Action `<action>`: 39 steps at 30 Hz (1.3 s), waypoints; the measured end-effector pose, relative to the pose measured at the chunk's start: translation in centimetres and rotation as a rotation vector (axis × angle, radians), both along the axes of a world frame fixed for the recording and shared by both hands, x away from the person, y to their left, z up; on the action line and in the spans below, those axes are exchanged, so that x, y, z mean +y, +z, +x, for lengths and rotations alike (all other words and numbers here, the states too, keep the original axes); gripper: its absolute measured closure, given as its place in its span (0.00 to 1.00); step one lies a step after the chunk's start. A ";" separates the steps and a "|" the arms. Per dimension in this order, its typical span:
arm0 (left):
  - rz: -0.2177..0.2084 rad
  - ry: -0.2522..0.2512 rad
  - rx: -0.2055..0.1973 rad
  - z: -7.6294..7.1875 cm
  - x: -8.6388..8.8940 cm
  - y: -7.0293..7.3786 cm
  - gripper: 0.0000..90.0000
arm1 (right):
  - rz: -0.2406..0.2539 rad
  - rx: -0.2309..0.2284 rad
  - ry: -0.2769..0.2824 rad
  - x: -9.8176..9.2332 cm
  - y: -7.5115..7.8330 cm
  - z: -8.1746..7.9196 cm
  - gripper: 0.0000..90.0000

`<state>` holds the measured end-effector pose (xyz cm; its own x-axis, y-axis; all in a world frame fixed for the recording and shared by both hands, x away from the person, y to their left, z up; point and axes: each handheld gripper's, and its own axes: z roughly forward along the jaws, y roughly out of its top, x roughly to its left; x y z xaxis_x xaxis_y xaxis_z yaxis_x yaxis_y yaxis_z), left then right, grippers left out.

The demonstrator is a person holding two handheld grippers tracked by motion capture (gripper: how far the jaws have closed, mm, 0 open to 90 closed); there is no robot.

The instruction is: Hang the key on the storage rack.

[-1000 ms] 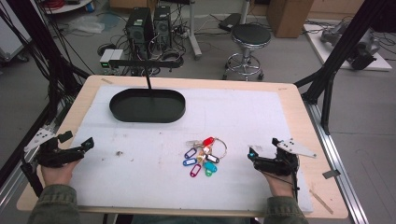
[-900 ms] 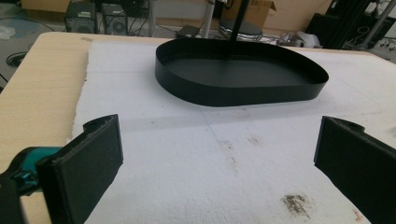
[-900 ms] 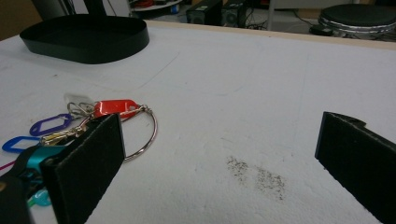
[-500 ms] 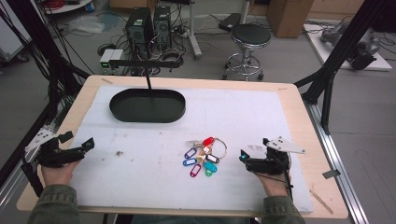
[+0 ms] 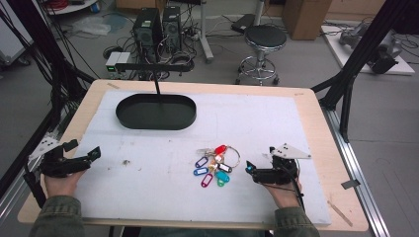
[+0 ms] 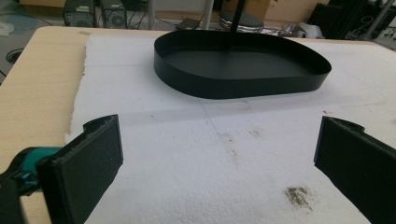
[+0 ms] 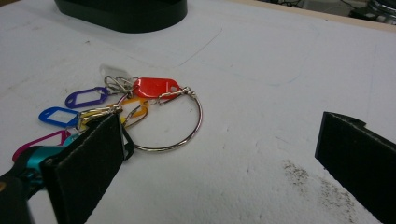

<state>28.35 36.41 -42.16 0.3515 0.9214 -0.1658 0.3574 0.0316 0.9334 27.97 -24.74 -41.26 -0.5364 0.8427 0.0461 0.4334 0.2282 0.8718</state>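
High view: my right gripper (image 5: 250, 171) rests low on the white mat (image 5: 276, 123) of the worktop (image 5: 321, 148), its jaws spread wide and holding nothing, just beside the bunch of key tags (image 5: 215, 165) that lies to its left. The bunch sits near the middle of the mat, well apart from the black oval tray (image 5: 155, 111) at the far side.

Right gripper view: the metal ring (image 7: 187, 126) lies flat between my open jaws, nearer the left one, with the red tag (image 7: 156, 87), purple tag (image 7: 86, 98) and blue tag (image 7: 58, 116) fanned out beyond it.

Left gripper view: my left gripper (image 5: 91, 155) is likewise open and empty, facing the tray across bare mat at the worktop's left edge.
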 end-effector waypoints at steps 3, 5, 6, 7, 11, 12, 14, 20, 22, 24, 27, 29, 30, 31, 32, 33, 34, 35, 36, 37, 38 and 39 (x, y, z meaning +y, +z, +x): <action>0.002 0.000 0.000 0.0 0.0 0.0 0.02 | -0.003 0.010 0.013 0.4 0.0 0.2 0.01; 0.002 0.000 0.000 0.0 0.0 0.0 0.02 | -0.010 0.011 0.022 0.7 0.0 0.3 0.01; 0.003 0.001 0.000 0.0 0.0 0.0 0.02 | -0.007 0.016 0.023 0.9 0.0 0.3 0.01; 0.003 0.002 0.000 0.0 0.0 0.0 0.02 | -0.007 0.016 0.023 0.9 0.0 0.3 0.01; 0.006 0.001 0.000 -0.1 0.0 0.0 0.02 | -0.021 0.038 0.040 1.4 -0.3 0.6 0.01; 0.005 0.002 -0.001 -0.1 0.0 0.0 0.02 | -0.021 0.038 0.040 1.4 -0.3 0.6 0.01; 0.005 0.001 0.001 0.0 0.0 0.0 0.02 | -0.016 0.047 0.045 1.6 -0.3 0.7 0.01; 0.011 0.000 0.004 -0.1 -0.1 0.0 0.02 | -0.020 0.055 0.083 3.2 -0.2 1.4 0.01; 0.015 0.000 0.004 -0.1 0.0 0.0 0.02 | -0.028 0.061 0.100 3.9 -0.2 1.6 0.01; 0.014 0.001 0.003 -0.1 0.0 0.0 0.02 | -0.038 0.064 0.118 4.5 -0.3 1.7 0.01; 0.010 0.001 0.001 -0.2 -0.1 0.0 0.02 | -0.056 0.079 0.139 5.3 -0.6 1.8 0.01; 0.010 0.001 0.002 -0.2 -0.1 0.0 0.02 | -0.058 0.078 0.143 5.4 -0.6 1.8 0.01; 0.012 -0.001 0.002 -0.1 0.0 0.0 0.02 | -0.056 0.084 0.145 5.5 -0.6 1.8 0.01; 0.012 -0.001 0.002 -0.1 0.0 0.0 0.02 | -0.056 0.081 0.147 5.5 -0.6 1.9 0.01; 0.012 -0.001 0.003 -0.1 0.0 0.0 0.02 | -0.056 0.081 0.147 5.5 -0.6 1.9 0.01; 0.014 -0.001 0.003 -0.2 0.0 0.0 0.02 | -0.050 0.085 0.150 5.7 -0.6 1.9 0.01; 0.014 -0.001 0.003 -0.2 0.0 0.0 0.02 | -0.050 0.085 0.150 5.7 -0.6 1.9 0.01; 0.014 -0.001 0.004 -0.2 0.0 0.0 0.02 | -0.049 0.087 0.151 5.7 -0.6 1.9 0.01; 0.014 0.000 0.003 -0.2 -0.1 0.0 0.02 | -0.049 0.090 0.154 5.8 -0.6 1.9 0.01; 0.013 -0.001 0.003 -0.2 -0.1 0.0 0.02 | -0.051 0.097 0.158 6.0 -0.6 1.9 0.01; 0.013 -0.001 0.002 -0.2 0.0 0.0 0.02 | -0.051 0.097 0.158 6.0 -0.6 1.9 0.01; 0.012 0.000 0.002 -0.1 -0.1 0.0 0.02 | -0.050 0.104 0.168 6.1 -0.6 2.0 0.01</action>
<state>28.21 36.36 -42.16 0.3512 0.9234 -0.1550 0.3594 0.0200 0.9330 29.93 -18.61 -41.87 -0.6639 0.7447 0.0683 0.4725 0.3469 0.8102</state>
